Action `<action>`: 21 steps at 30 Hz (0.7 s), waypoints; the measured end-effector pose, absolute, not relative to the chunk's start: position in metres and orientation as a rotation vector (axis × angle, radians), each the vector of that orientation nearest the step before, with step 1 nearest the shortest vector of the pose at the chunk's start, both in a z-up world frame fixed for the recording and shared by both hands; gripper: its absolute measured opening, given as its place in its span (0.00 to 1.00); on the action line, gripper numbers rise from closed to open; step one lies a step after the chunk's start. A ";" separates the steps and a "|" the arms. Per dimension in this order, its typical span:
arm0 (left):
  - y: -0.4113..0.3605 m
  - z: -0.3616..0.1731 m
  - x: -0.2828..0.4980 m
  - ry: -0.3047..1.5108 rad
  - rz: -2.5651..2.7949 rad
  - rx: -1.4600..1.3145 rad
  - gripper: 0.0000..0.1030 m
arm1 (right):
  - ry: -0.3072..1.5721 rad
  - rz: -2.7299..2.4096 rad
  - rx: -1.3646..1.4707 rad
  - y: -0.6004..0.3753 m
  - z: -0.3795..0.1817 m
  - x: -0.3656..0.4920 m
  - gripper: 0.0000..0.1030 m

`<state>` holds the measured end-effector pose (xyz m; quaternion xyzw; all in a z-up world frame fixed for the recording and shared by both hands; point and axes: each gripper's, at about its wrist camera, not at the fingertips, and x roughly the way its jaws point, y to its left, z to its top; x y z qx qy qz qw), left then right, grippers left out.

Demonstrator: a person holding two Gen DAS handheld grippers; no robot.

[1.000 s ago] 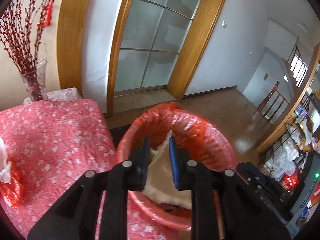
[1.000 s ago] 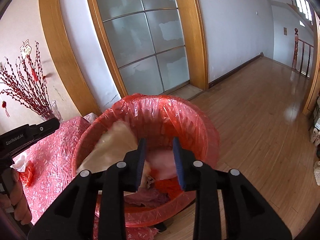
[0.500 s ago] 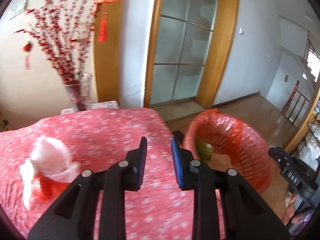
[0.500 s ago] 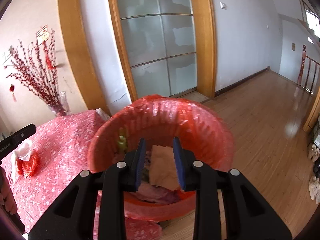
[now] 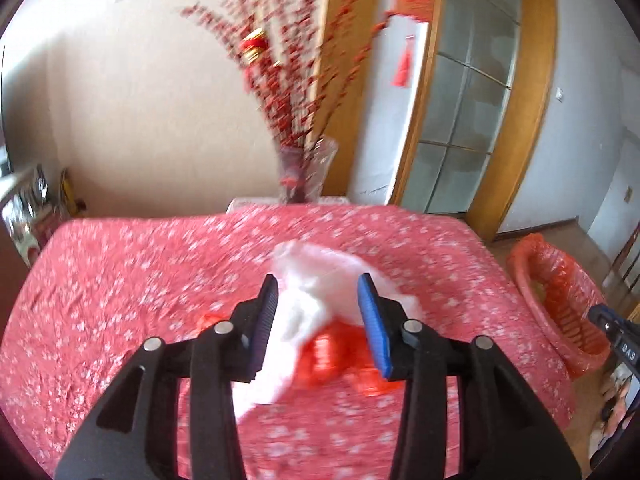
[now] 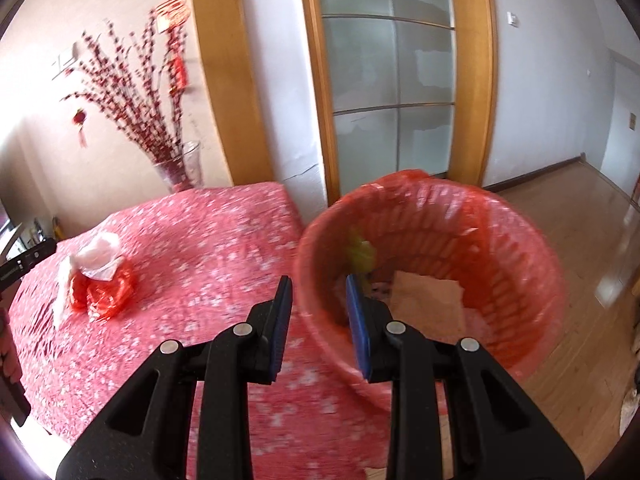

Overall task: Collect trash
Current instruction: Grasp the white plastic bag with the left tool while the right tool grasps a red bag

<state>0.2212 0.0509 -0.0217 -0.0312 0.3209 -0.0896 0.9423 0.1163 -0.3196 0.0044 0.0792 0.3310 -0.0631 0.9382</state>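
the left gripper (image 5: 318, 314) has its fingers spread wide, holding nothing, and they frame a crumpled wad of white tissue and red plastic (image 5: 320, 320) lying on the pink flowered tablecloth (image 5: 120, 280). whether the tips touch it is lost in blur. to do this well, lower until both pads straddle the bulk of the wad, then close on the white and red together so no loose piece drops. the right gripper (image 6: 318, 316) is also parted and empty, hovering at the near left rim of the red-lined basket (image 6: 520, 248), which sits off the table's right side with paper and scraps inside
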 end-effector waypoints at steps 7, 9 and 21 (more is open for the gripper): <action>0.059 -0.047 0.242 0.749 -0.222 -0.064 0.43 | 0.699 -0.091 0.124 -0.289 0.002 0.125 0.28; 0.057 -0.054 0.244 0.766 -0.233 -0.054 0.43 | 0.705 -0.084 0.110 -0.282 0.002 0.128 0.28; 0.059 -0.049 0.237 0.715 -0.285 -0.066 0.21 | 0.723 -0.022 0.069 -0.245 0.001 0.141 0.28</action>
